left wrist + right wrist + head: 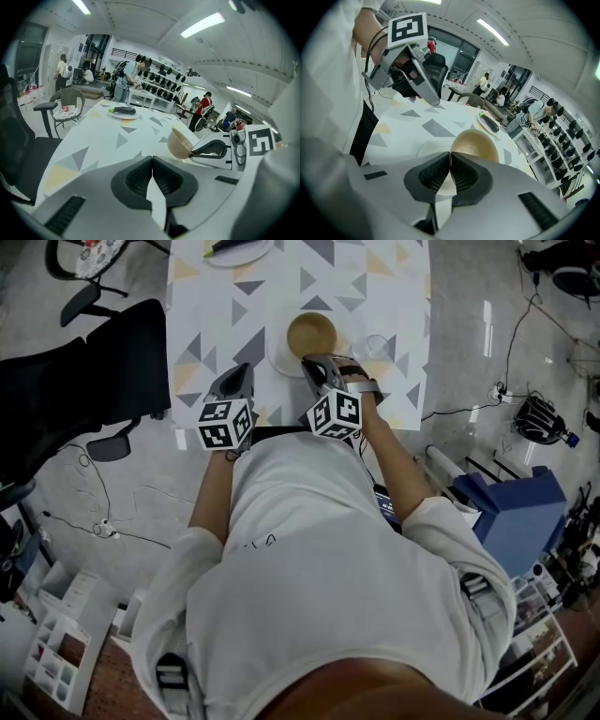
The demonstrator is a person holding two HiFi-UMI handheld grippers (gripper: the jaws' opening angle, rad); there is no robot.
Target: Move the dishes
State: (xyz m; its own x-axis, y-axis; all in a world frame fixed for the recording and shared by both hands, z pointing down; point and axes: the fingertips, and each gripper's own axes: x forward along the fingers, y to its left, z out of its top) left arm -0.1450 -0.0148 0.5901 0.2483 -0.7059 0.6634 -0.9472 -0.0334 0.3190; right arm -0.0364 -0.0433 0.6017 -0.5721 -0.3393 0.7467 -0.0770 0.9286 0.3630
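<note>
Open lab workspace, shelves of gear [161, 78], office chair [80, 381]

Seeing open desk [216, 315] left of bowl [311, 334]; getting blocked by glass [373, 345] on its right, eggplant plate [246, 251] at far end.
</note>
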